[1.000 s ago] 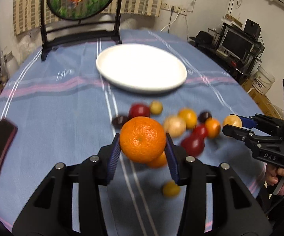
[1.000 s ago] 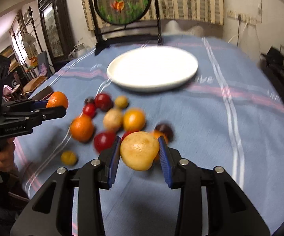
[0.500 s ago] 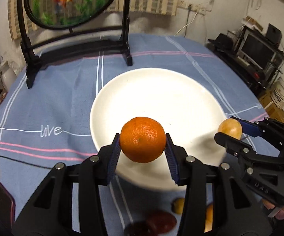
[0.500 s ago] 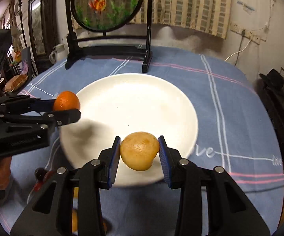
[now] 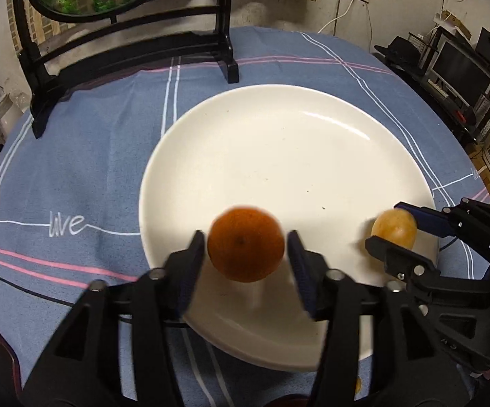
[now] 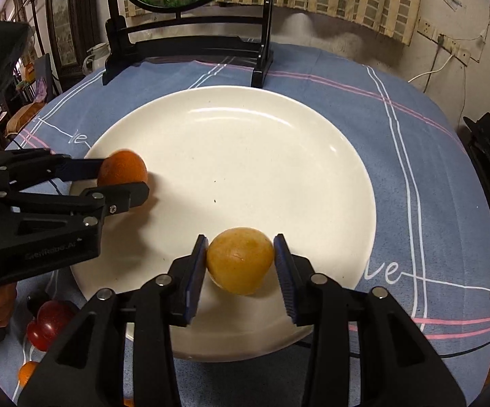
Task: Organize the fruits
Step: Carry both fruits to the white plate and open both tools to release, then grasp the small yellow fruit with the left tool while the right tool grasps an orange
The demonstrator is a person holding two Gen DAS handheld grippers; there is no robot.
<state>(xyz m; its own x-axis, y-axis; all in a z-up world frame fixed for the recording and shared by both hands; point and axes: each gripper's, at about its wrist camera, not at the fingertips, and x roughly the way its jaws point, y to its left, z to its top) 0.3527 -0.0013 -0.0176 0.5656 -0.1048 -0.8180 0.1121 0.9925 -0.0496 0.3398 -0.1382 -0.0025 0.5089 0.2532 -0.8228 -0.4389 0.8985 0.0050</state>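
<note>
Left wrist view first: one white plate [image 5: 279, 142] fills the middle of the blue-clothed surface [image 5: 75, 169], and two fruits hang over its near edge. The left claw [image 5: 245, 254] is opening, a gap showing on both sides of the one orange [image 5: 245, 242], which blurs between the pads at 6 o'clock on the plate. At 4 o'clock the right claw [image 5: 394, 234] sits with one yellow fruit [image 5: 394, 229] between its fingers. The plate's whole far half is bare, from 9 round to 3 o'clock. One black stand [image 5: 136, 57] sits beyond the 12 o'clock rim. Right wrist view now: the right claw [image 6: 240, 264] is opening too, pads just off the yellow fruit [image 6: 240, 259] at 6 o'clock. The left claw [image 6: 126, 183] with the orange [image 6: 123, 169] sits at 9 o'clock. Off the plate at 8 o'clock, one red fruit [image 6: 50, 322], one dark one behind it, one small orange one lower.
</note>
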